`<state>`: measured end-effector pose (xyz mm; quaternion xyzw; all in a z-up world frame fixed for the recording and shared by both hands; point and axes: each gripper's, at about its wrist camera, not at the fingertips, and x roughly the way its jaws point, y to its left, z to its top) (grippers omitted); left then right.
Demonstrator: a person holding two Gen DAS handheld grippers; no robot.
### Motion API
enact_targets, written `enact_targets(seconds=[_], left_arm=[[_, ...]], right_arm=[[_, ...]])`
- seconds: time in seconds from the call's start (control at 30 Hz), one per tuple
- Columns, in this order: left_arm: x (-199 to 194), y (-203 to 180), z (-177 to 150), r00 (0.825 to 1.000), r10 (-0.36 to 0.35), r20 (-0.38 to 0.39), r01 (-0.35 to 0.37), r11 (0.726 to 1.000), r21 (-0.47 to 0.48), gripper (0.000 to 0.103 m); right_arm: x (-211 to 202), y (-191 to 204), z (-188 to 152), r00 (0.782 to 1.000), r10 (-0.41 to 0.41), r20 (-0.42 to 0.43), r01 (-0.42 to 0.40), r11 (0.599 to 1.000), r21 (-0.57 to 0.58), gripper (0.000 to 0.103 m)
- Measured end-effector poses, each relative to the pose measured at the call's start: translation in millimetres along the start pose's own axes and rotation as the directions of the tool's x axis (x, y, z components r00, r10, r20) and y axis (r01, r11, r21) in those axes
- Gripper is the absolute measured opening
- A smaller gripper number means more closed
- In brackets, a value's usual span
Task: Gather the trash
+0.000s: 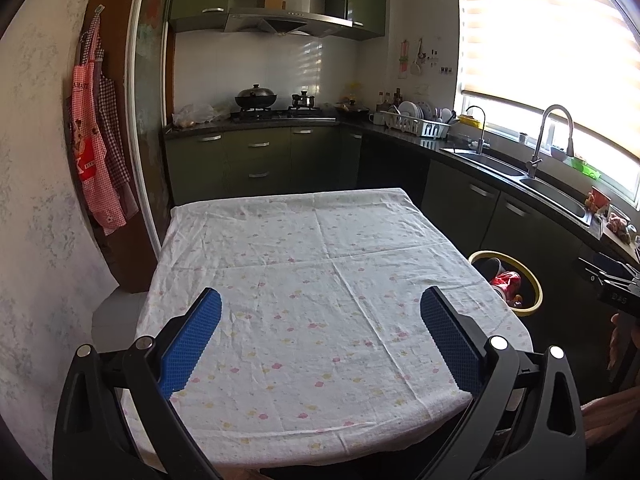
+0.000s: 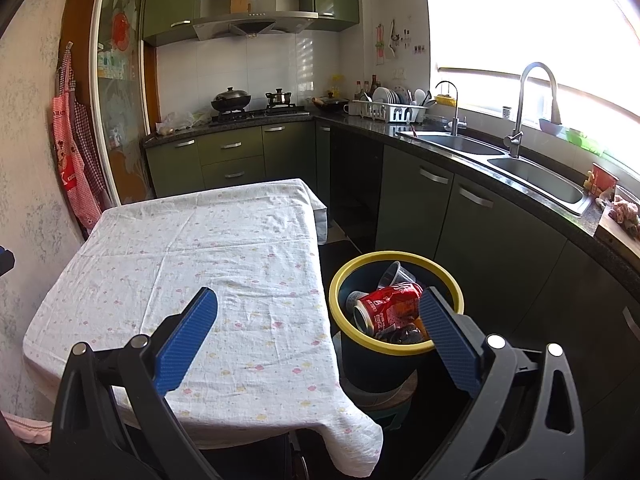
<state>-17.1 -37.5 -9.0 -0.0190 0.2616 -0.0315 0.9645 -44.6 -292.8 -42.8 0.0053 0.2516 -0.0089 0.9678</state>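
Trash sits in the bin, both grippers released and empty.
Red can [image 2: 388, 306] lies on its side in the yellow-rimmed bin [image 2: 400, 350], long axis pointing toward the right gripper [image 2: 318, 312], which is nearer; left gripper [image 1: 320, 306] hovers over the floral tablecloth [image 1: 320, 260], nothing on it, in a green-cabinet kitchen.

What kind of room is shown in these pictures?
It looks like a home kitchen. A stove with a covered wok stands under a range hood, a double sink sits below the window, and a dish rack holds plates.
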Motion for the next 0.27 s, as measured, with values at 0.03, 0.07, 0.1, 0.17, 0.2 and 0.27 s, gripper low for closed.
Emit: enact_targets(seconds=[0.03, 0.07, 0.1, 0.17, 0.2, 0.27], left_arm=[[4, 2, 0, 1.000, 0.001, -0.012, -0.001, 1.000, -0.004, 0.098], [8, 4, 2, 1.000, 0.001, -0.023, -0.001, 1.000, -0.010, 0.098], [15, 7, 3, 0.999, -0.003, -0.037, 0.002, 1.000, -0.016, 0.098], [34, 14, 5, 0.998, -0.003, -0.065, 0.002, 1.000, -0.021, 0.098], [44, 17, 6, 0.997, 0.010, -0.079, -0.011, 1.000, -0.021, 0.098], [74, 27, 9, 0.993, 0.061, -0.097, -0.061, 0.998, 0.003, 0.098]], right_arm=[[1, 0, 0, 1.000, 0.000, -0.003, 0.000, 1.000, 0.000, 0.096], [3, 1, 1, 1.000, 0.000, -0.006, 0.000, 1.000, -0.002, 0.096], [7, 2, 1, 1.000, 0.000, -0.011, 0.000, 1.000, -0.006, 0.096], [19, 6, 5, 0.999, 0.006, -0.037, -0.007, 1.000, -0.019, 0.096], [28, 8, 7, 0.998, 0.012, -0.055, -0.014, 1.000, -0.027, 0.096], [52, 16, 14, 0.995, 0.026, -0.100, -0.031, 0.998, -0.050, 0.096]])
